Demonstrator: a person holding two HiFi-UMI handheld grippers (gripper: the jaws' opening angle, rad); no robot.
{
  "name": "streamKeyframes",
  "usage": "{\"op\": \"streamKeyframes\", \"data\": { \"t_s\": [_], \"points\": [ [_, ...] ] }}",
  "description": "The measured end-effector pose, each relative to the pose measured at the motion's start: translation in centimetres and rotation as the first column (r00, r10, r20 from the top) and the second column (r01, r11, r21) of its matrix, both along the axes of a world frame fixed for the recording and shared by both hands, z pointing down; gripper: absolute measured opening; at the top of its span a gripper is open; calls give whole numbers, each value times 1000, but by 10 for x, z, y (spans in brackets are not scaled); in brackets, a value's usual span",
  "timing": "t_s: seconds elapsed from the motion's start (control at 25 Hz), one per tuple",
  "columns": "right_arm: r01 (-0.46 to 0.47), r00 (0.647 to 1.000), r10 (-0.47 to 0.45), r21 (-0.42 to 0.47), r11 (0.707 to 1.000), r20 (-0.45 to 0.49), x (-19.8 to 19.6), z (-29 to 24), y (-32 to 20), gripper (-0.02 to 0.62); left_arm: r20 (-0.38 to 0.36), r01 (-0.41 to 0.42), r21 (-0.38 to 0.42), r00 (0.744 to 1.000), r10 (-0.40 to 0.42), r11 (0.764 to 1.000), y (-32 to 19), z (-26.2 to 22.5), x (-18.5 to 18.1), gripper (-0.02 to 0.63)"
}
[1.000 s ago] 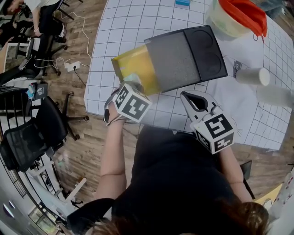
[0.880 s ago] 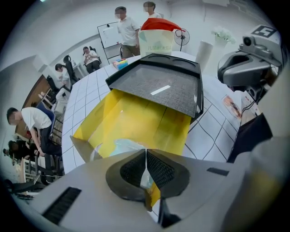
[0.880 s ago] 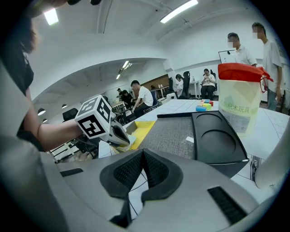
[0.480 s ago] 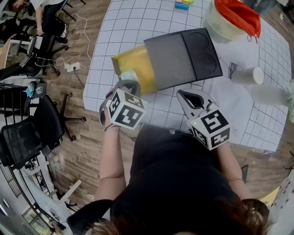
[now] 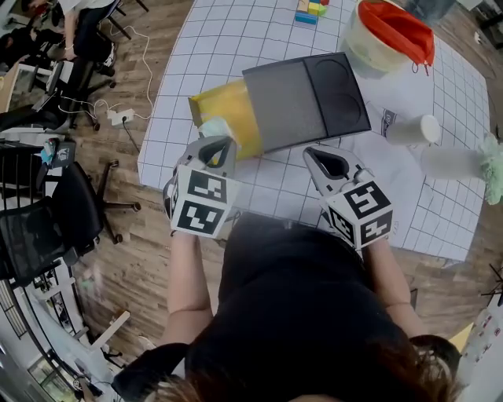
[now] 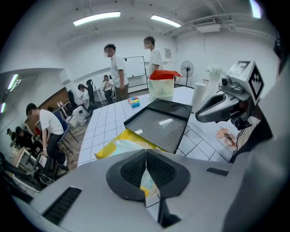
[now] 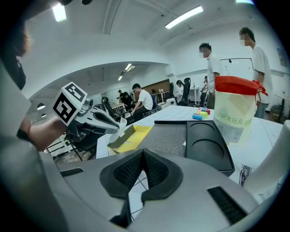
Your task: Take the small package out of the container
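In the head view, a yellow container (image 5: 224, 110) lies open on the gridded table, half tucked under a black tray (image 5: 306, 98). Just in front of its near end, my left gripper (image 5: 222, 141) is shut on a small pale, teal-tinted package (image 5: 214, 128), held clear of the container. The left gripper view shows the package (image 6: 147, 183) pinched between the pads, with the yellow container (image 6: 120, 144) beyond. My right gripper (image 5: 314, 155) hovers at the table's near edge, right of the left one, shut and empty. In the right gripper view its jaws (image 7: 142, 153) meet with nothing between them.
A tub with a red lid (image 5: 389, 35) stands at the far right, with coloured blocks (image 5: 309, 9) at the table's far edge. A white cylinder (image 5: 415, 129) lies right of the tray. Office chairs (image 5: 47, 228) stand left of the table, and people (image 6: 115, 72) stand behind it.
My left gripper has drawn back from the yellow container toward the table's near edge, carrying the package with it. The right gripper has barely shifted.
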State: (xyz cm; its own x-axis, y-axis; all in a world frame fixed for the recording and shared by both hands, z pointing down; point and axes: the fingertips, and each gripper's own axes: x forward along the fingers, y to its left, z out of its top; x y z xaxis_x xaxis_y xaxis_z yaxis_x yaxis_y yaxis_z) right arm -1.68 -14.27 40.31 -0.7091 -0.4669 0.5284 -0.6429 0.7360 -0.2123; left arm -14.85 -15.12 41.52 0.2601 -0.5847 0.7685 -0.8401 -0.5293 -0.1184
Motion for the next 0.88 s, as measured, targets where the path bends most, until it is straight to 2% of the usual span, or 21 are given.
{"op": "streamKeyframes", "data": {
  "t_s": [0.32, 0.6, 0.72, 0.88],
  "points": [
    [-26, 1000, 26, 23, 999, 6, 11, -8, -6, 15, -150, 80, 74, 986, -68, 994, 7, -25, 3, 31],
    [-44, 999, 43, 35, 998, 16, 14, -12, -13, 15, -290, 198, 90, 943, -165, 976, 12, -33, -6, 31],
    [-50, 998, 49, 38, 998, 26, 12, -13, -14, 15, -311, 221, 80, 932, -186, 972, 16, -30, -9, 31],
    [-55, 998, 54, 41, 998, 33, 10, -15, -15, 15, -292, 226, 71, 936, -197, 972, 19, -25, -12, 31]
  ]
}}
